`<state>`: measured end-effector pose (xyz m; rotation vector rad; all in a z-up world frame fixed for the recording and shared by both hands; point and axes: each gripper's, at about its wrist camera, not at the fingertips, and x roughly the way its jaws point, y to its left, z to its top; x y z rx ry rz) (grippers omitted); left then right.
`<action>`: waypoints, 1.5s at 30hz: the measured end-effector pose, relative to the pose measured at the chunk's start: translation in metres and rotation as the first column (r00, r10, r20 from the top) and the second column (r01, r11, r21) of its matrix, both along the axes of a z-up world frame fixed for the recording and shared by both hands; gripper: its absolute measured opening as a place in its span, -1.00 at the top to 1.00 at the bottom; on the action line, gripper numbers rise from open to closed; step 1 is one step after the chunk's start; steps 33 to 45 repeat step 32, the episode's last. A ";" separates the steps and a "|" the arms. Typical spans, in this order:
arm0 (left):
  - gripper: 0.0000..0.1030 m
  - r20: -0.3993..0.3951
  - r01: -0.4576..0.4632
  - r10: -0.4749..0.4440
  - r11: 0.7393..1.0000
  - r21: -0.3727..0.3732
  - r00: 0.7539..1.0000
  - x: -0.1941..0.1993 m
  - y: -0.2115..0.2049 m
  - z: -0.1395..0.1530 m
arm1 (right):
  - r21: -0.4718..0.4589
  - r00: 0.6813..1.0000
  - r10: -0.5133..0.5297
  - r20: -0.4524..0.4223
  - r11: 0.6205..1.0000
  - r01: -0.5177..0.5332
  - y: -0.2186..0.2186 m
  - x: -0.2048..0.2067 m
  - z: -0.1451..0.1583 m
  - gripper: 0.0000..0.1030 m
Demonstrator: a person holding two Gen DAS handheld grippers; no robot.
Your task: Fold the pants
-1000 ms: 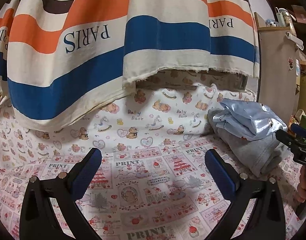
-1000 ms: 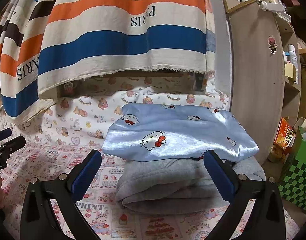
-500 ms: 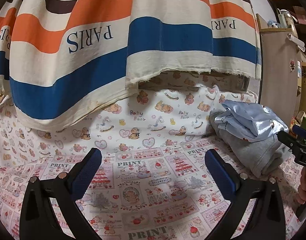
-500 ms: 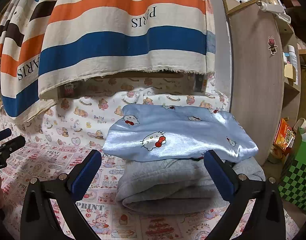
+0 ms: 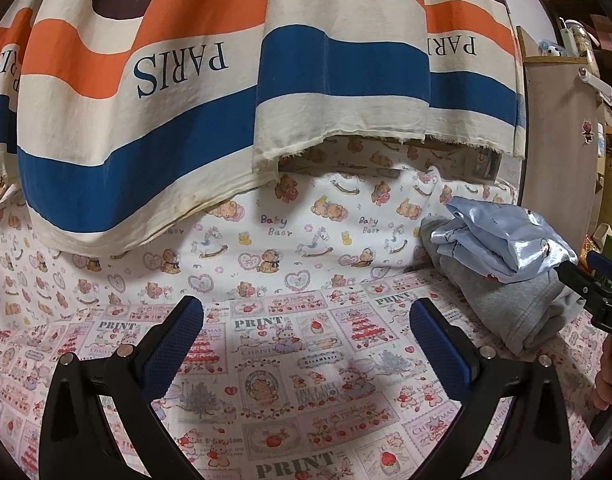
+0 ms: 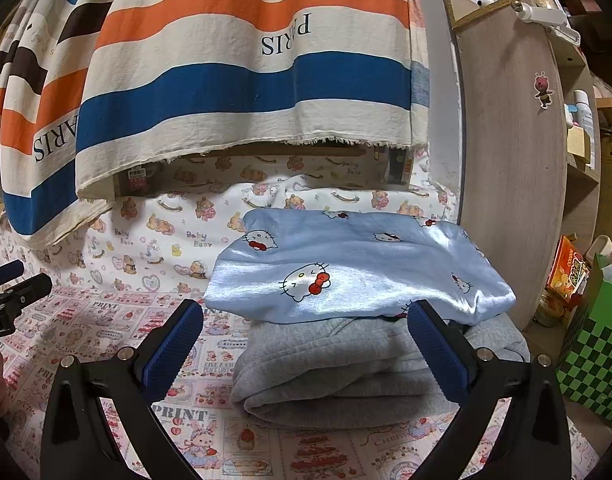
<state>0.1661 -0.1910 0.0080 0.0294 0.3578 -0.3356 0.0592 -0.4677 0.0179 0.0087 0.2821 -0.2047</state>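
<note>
Folded light-blue Hello Kitty pants lie on top of folded grey pants on the printed bed sheet. My right gripper is open and empty, just in front of this stack, with its fingers to either side of the stack's front. The stack also shows at the right of the left wrist view, blue pants over grey pants. My left gripper is open and empty above the bare sheet, to the left of the stack.
A striped orange, blue and cream cloth hangs over the back of the bed. A wooden cabinet side stands right of the stack, with a green checked box and an orange package beside it.
Both grippers have drifted slightly. The view of the stack and sheet has shifted a little. Nothing was gripped or released.
</note>
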 end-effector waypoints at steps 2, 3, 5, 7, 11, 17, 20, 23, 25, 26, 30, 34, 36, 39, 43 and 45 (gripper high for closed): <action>-0.99 0.000 0.000 0.000 1.000 0.000 1.000 0.000 0.000 0.000 | 0.000 1.000 0.000 0.000 1.000 0.000 0.000 0.000 0.000 -0.99; -0.99 -0.001 0.001 -0.001 1.000 0.001 1.000 0.000 0.000 0.000 | 0.000 1.000 -0.001 0.000 1.000 0.001 0.000 0.000 0.000 -0.99; -0.99 -0.004 0.001 -0.001 1.000 0.004 1.000 0.000 0.000 0.000 | 0.000 1.000 -0.002 -0.001 1.000 0.002 0.000 0.000 0.000 -0.99; -0.99 -0.005 -0.001 0.001 1.000 0.005 1.000 0.001 0.000 -0.001 | 0.001 1.000 -0.004 -0.001 1.000 0.004 -0.001 0.001 0.000 -0.99; -0.99 -0.006 0.000 0.000 1.000 0.004 1.000 0.001 0.000 -0.001 | 0.000 1.000 -0.001 0.000 1.000 0.001 -0.001 0.001 0.000 -0.99; -0.99 -0.003 0.000 0.000 1.000 0.005 1.000 0.001 0.000 -0.002 | 0.000 1.000 0.000 0.000 1.000 0.000 -0.001 -0.001 0.000 -0.99; -0.99 0.002 0.002 -0.002 1.000 0.009 1.000 0.000 -0.001 -0.002 | 0.002 1.000 0.000 -0.001 1.000 0.000 -0.001 -0.001 0.000 -0.99; -0.99 0.002 0.002 -0.002 1.000 0.009 1.000 0.000 -0.001 -0.002 | 0.000 1.000 0.000 0.000 1.000 0.000 -0.001 0.000 0.000 -0.99; -0.99 0.002 0.001 -0.001 1.000 0.008 1.000 0.000 -0.001 -0.002 | 0.001 1.000 0.000 -0.001 1.000 0.000 -0.001 0.000 0.000 -0.99; -0.99 0.002 0.000 0.000 1.000 0.008 1.000 0.000 -0.001 -0.002 | 0.001 1.000 0.000 -0.001 1.000 0.000 -0.001 0.000 0.000 -0.99; -0.99 0.003 0.001 -0.001 1.000 0.008 1.000 -0.001 0.000 -0.002 | 0.001 1.000 0.001 -0.001 1.000 -0.001 -0.001 0.000 0.000 -0.99; -0.99 0.002 0.002 -0.002 1.000 0.008 1.000 0.000 -0.001 -0.001 | 0.001 1.000 0.000 -0.002 1.000 0.000 -0.001 0.000 0.000 -0.99; -0.99 0.002 0.002 -0.002 1.000 0.008 1.000 0.000 -0.001 -0.001 | 0.001 1.000 0.000 -0.002 1.000 0.000 -0.001 0.000 0.000 -0.99; -0.99 0.002 0.002 -0.002 1.000 0.008 1.000 0.000 -0.001 -0.001 | 0.001 1.000 0.000 -0.002 1.000 0.000 -0.001 0.000 0.000 -0.99; -0.99 0.002 0.002 -0.002 1.000 0.008 1.000 0.000 -0.001 -0.001 | 0.001 1.000 0.000 -0.002 1.000 0.000 -0.001 0.000 0.000 -0.99; -0.99 0.002 0.002 -0.002 1.000 0.008 1.000 0.000 -0.001 -0.001 | 0.001 1.000 0.000 -0.002 1.000 0.000 -0.001 0.000 0.000 -0.99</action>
